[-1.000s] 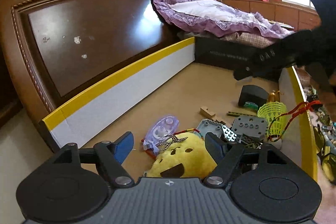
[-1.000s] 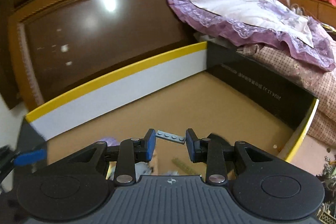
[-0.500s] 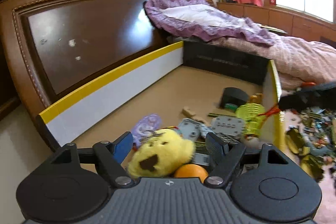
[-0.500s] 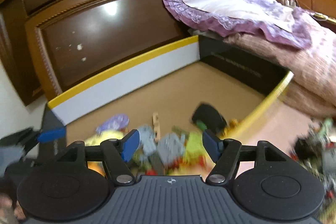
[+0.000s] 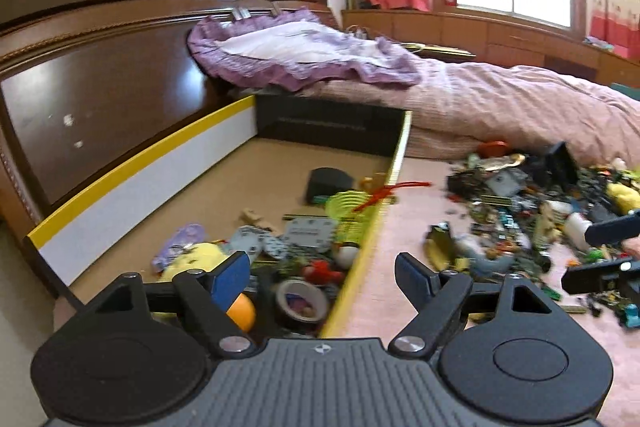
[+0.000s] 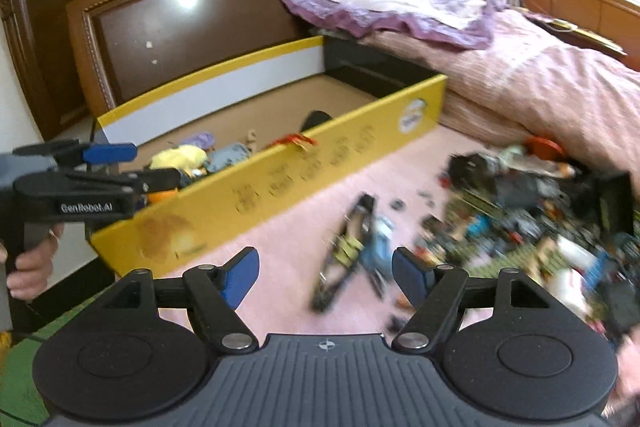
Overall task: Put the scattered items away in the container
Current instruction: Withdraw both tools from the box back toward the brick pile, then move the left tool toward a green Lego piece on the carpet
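The yellow cardboard box [image 5: 372, 227] [image 6: 280, 183] lies on the pink bedspread and holds a yellow plush [image 5: 196, 255], an orange ball [image 5: 242, 311], a tape roll [image 5: 300, 303] and other small toys. My left gripper [image 5: 320, 267] [image 6: 120, 163] hovers over the box's near right rim, its jaws opening, nothing between them. A blurred heap of scattered toys [image 5: 540, 203] [image 6: 540, 219] covers the bedspread to the right. My right gripper [image 6: 324, 263] [image 5: 600, 251] is outside the box near a long black and yellow piece [image 6: 344, 267]. Its jaws are opening and empty.
A dark wooden headboard [image 5: 100, 75] stands behind the box. A purple frilled pillow [image 5: 304, 55] and a pink quilt [image 5: 500, 103] lie beyond it. A hand [image 6: 28, 267] grips the left gripper's handle. Bare pink bedspread [image 6: 320, 207] runs between box and heap.
Both views have swung right, from over the box toward the heap. The right gripper let go of a grey brick and opened. The yellow plush tumbled and now lies in the box.
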`<act>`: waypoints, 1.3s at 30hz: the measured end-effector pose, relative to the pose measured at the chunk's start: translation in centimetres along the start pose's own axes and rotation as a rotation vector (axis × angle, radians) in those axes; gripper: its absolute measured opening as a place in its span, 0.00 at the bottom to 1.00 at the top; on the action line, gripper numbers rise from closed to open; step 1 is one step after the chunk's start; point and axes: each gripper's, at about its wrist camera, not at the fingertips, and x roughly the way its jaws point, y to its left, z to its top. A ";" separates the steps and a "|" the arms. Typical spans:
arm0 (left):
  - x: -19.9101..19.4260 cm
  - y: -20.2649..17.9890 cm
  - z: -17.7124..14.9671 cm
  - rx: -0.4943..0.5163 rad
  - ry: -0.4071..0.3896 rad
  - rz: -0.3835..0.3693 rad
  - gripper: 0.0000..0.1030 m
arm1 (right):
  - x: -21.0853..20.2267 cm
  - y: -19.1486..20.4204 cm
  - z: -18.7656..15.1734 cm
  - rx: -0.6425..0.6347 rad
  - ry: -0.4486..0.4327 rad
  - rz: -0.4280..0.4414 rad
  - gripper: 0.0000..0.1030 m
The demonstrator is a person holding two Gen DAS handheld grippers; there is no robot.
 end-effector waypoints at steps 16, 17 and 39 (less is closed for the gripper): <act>-0.3 -7.4 -4.1 0.028 0.096 -0.146 0.81 | -4.5 -3.0 -10.8 0.136 0.031 -0.191 0.74; -0.1 -7.8 -4.4 0.017 0.103 -0.149 0.81 | -4.7 -3.0 -11.5 0.139 0.022 -0.217 0.74; 4.3 -19.5 -6.1 0.103 0.167 -0.301 0.81 | -4.3 -2.8 -18.6 0.190 -0.059 -0.311 0.89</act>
